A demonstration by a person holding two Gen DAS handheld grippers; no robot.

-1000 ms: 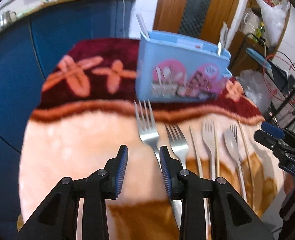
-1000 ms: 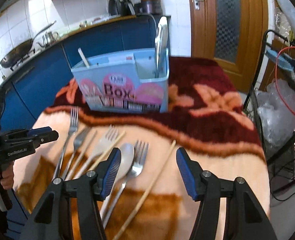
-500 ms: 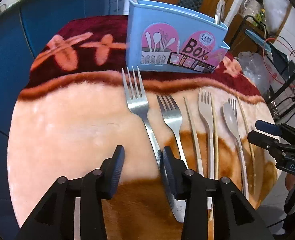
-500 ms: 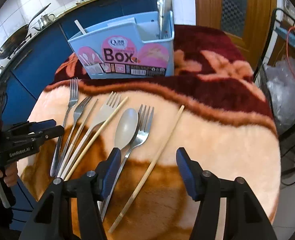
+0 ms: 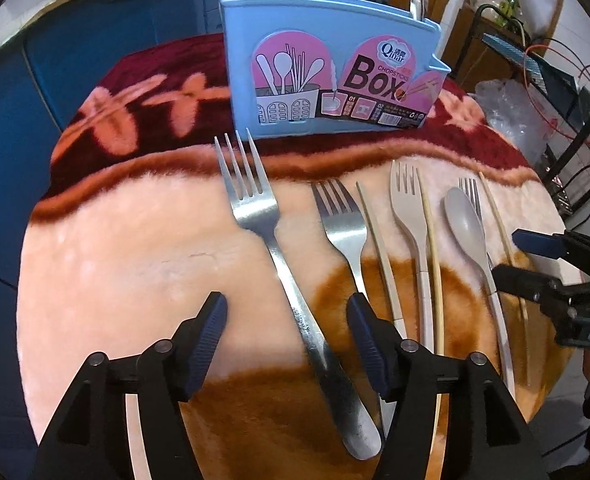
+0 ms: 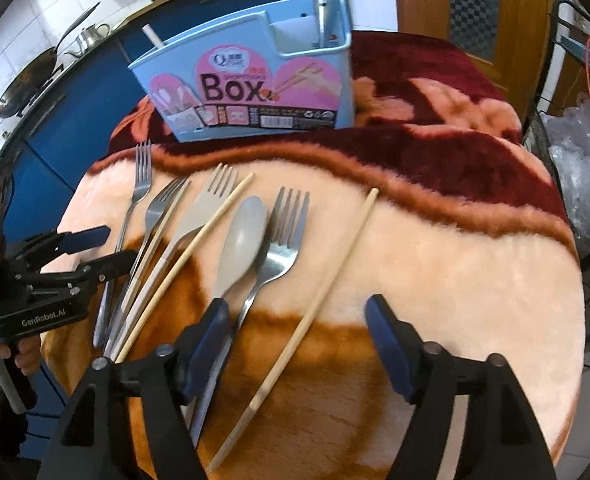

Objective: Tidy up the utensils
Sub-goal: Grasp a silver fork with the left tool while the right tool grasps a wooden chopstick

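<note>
Several utensils lie side by side on a plush blanket: a large steel fork (image 5: 267,236), a smaller steel fork (image 5: 341,220), a beige plastic fork (image 5: 409,216), a grey spoon (image 5: 465,216) and bamboo chopsticks (image 6: 323,292). A blue utensil box (image 5: 331,76) stands behind them; it also shows in the right wrist view (image 6: 255,88). My left gripper (image 5: 287,332) is open, its jaws either side of the large fork's handle. My right gripper (image 6: 299,340) is open, low over the lone chopstick, beside a steel fork (image 6: 279,248).
The round table's blanket (image 5: 135,248) is peach in front, dark red behind. Blue kitchen cabinets (image 5: 75,56) stand at the left and back. A wire rack and plastic bags (image 6: 583,176) are at the right. A wooden door (image 6: 471,4) is behind.
Both grippers have dropped closer to the table and utensils. My left gripper's jaws have opened wider and now straddle the large fork's handle. My right gripper stays open.
</note>
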